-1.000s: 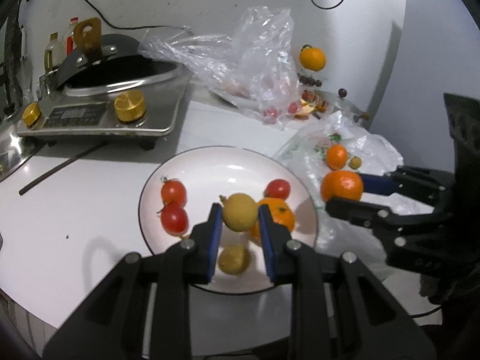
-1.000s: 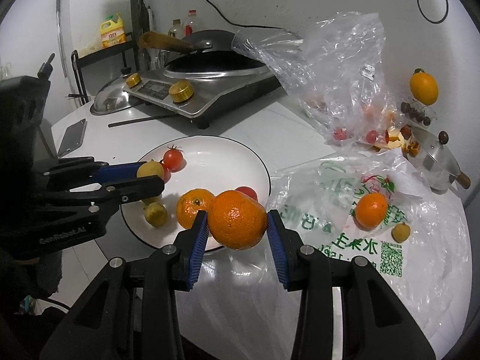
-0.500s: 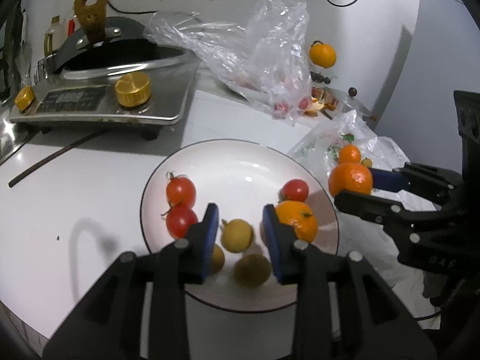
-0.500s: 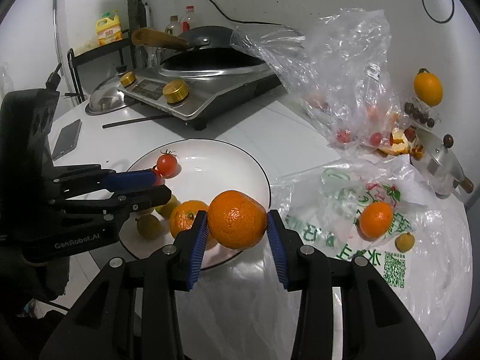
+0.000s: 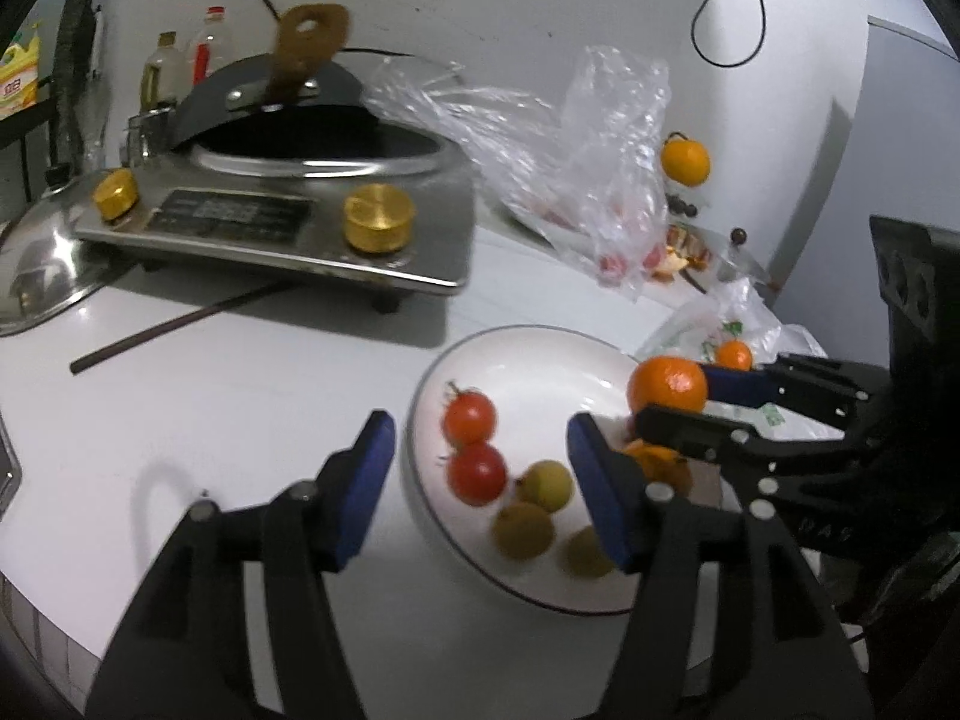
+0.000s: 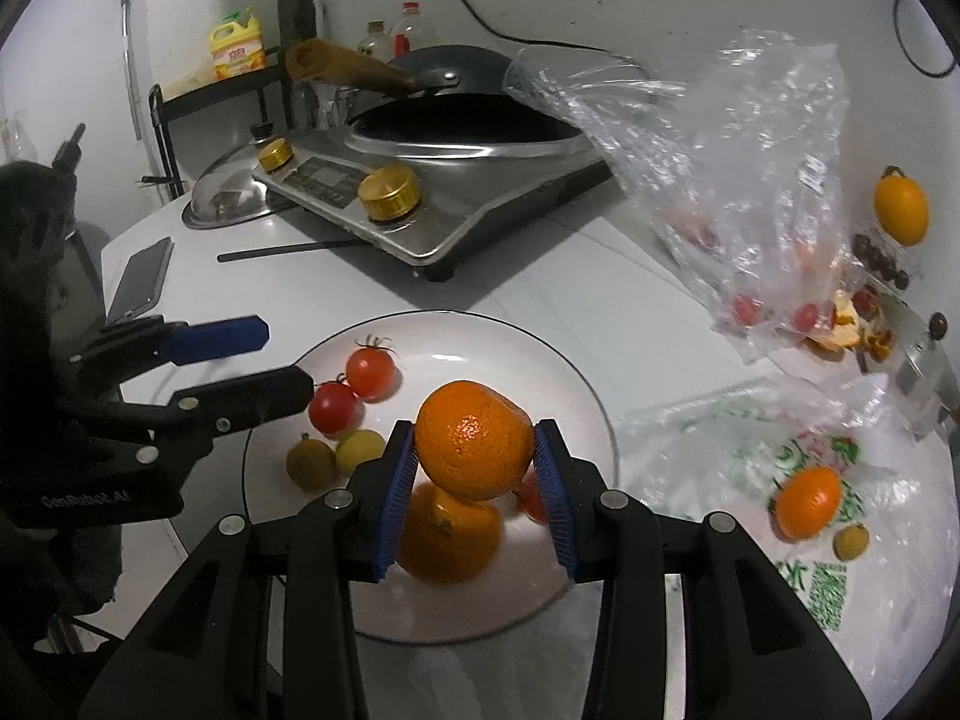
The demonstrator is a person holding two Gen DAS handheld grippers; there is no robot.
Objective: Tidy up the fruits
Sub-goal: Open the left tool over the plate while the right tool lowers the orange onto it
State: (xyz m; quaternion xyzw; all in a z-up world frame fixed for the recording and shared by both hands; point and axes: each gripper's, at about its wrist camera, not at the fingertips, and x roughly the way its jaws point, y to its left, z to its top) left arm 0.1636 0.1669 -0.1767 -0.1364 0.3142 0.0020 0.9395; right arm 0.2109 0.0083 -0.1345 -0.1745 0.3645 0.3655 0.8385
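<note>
1. The counter [image 6: 540, 276] is a white round top. An induction cooker [image 6: 444, 180] with a wok sits toward its far edge, and crumpled plastic bags [image 6: 750, 180] lie along its right side.

2. The white plate [image 6: 576, 396] rests near the counter's front edge. It is the collecting spot, so the step in hand is loading fruit onto it.

3. The right gripper [image 6: 474, 462] is clenched on a large orange [image 6: 474, 447], blue pads pressing both flanks. It hangs above the plate's near half, directly over a second orange [image 6: 447, 534] already lying there.

4. The left gripper [image 5: 480, 480] is released and carries nothing. Its jaws stand wide, straddling the plate's left rim, with the fruit there lying between and beyond them.

5. Two tomatoes [image 6: 354, 387] sit on the plate's left side, touching or nearly so. Small yellow-green fruits [image 6: 336, 459] lie just in front of them.

6. A small orange [image 6: 807, 501] and a small yellow fruit [image 6: 852, 543] lie on the printed bag [image 6: 828, 588] at the counter's right edge, not yet gathered.

7. Judgement: the next move calls for shifting the held orange sideways to a bare patch of plate, lowering it until it rests, then opening. Releasing from here risks it rolling off the orange beneath.
</note>
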